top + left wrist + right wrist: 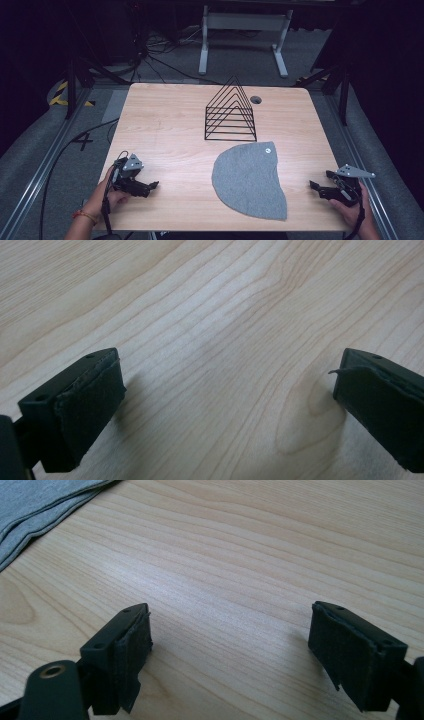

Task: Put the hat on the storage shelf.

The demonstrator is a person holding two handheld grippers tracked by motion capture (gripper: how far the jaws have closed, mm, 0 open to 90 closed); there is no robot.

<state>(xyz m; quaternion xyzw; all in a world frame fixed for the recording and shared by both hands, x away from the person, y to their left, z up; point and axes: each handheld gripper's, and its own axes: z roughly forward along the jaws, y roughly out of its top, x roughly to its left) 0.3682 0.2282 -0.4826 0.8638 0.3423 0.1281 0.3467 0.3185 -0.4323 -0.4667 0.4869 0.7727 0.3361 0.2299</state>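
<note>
I saw a light wood surface on grey carpet floor, black cables trailing behind, white frame legs beyond, surroundings dark.

A black wire rack stands at the table's far middle; a small round hole lies just right of its top.

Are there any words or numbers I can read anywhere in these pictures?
None can be read.
grey cloth: a small white tag near its top edge, too small to read.
wire rack: no label.
left gripper and right gripper: no writing shows.
</note>
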